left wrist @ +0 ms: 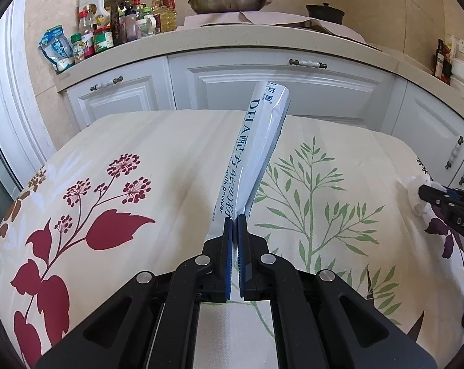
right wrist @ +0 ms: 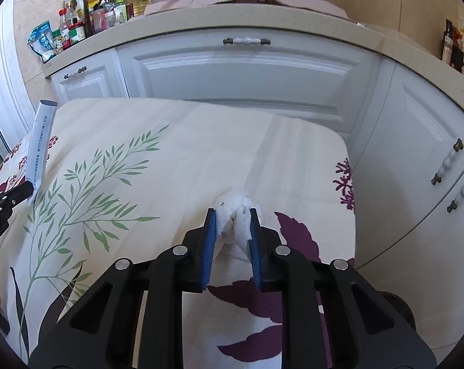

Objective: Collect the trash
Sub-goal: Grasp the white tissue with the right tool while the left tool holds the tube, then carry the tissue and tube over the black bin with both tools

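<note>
The left gripper (left wrist: 235, 220), black with blue pads, is clamped tight on the lower end of a long, flat white-and-blue milk powder sachet (left wrist: 256, 150), which stands up and away from the jaws at a slight lean, its far end curled open above the table and clear of the cloth. Below it lies a cream tablecloth (left wrist: 176, 160) printed with dark red flowers and leaves on its left part and green leafy sprigs toward the middle, covering a table set just in front of white kitchen cabinets (left wrist: 293, 92). The right gripper (right wrist: 233, 224), of the same black and blue make, has its pads pressed against both sides of a crumpled white tissue wad (right wrist: 236, 212), squeezing it; the wad sits on the cloth near the table's right edge, just beside a purple leaf print, and whether it is lifted off the cloth cannot be told. In the left wrist view that tissue shows at the table's far right side, at the tip of the right gripper. On the beige countertop (left wrist: 201, 38) behind stand bottles and jars (left wrist: 109, 27) and a metal frying pan (left wrist: 228, 0).
</note>
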`<state>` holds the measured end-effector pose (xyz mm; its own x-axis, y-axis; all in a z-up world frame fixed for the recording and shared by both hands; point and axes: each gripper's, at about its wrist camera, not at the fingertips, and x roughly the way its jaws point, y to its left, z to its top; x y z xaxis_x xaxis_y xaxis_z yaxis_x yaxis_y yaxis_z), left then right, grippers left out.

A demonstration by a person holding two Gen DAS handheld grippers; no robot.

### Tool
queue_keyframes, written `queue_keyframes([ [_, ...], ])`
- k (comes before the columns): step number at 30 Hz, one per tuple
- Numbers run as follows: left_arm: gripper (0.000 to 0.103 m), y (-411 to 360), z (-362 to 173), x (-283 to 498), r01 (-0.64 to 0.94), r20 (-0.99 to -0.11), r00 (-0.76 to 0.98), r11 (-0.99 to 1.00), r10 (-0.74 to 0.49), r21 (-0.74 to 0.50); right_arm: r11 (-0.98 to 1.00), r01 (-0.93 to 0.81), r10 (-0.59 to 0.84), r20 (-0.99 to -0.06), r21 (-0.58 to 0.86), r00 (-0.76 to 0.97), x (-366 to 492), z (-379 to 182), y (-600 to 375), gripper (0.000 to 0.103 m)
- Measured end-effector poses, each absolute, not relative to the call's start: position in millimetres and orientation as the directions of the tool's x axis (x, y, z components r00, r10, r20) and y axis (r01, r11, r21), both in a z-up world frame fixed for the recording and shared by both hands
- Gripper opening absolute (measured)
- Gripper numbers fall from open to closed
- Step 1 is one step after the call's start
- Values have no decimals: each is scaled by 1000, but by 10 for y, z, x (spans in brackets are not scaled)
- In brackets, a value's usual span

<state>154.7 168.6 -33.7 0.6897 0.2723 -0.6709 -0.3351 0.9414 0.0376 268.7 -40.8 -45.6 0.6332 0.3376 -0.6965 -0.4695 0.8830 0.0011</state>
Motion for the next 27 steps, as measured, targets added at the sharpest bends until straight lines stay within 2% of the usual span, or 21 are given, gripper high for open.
queue_keyframes([
  [27,4,1303,-205,1071,-292,-640,728,956,246,34,894,-447,366,-627,32,688,1681,-236,-764,19],
])
